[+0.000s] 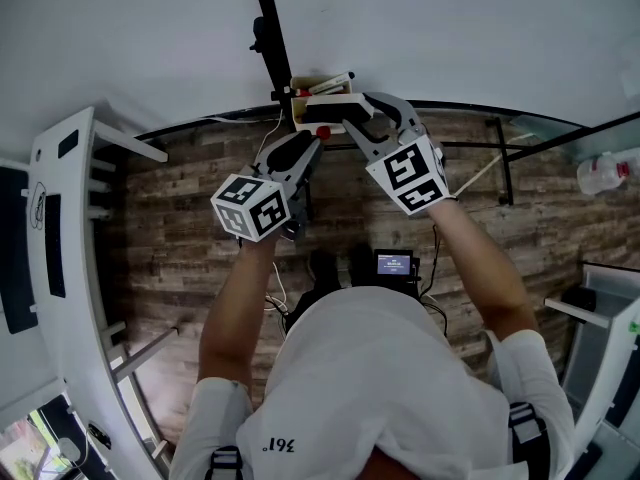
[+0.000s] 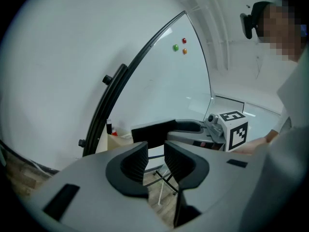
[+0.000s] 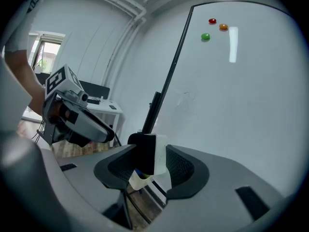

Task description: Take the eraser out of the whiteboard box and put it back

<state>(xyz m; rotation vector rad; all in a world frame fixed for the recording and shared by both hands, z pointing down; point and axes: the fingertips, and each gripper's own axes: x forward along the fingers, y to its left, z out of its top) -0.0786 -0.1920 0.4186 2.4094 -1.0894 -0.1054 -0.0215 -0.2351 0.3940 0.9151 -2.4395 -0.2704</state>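
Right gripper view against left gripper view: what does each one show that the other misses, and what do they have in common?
Only the right gripper view shows the left gripper, a window and a desk. Only the left gripper view shows the right gripper from outside, plus the left gripper's own jaws standing apart with nothing between them. Both show the eraser clamped in the right gripper, the whiteboard and its three magnets.

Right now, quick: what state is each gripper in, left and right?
Left gripper: open, nothing between its jaws.
Right gripper: closed on the eraser, held clear of the box.
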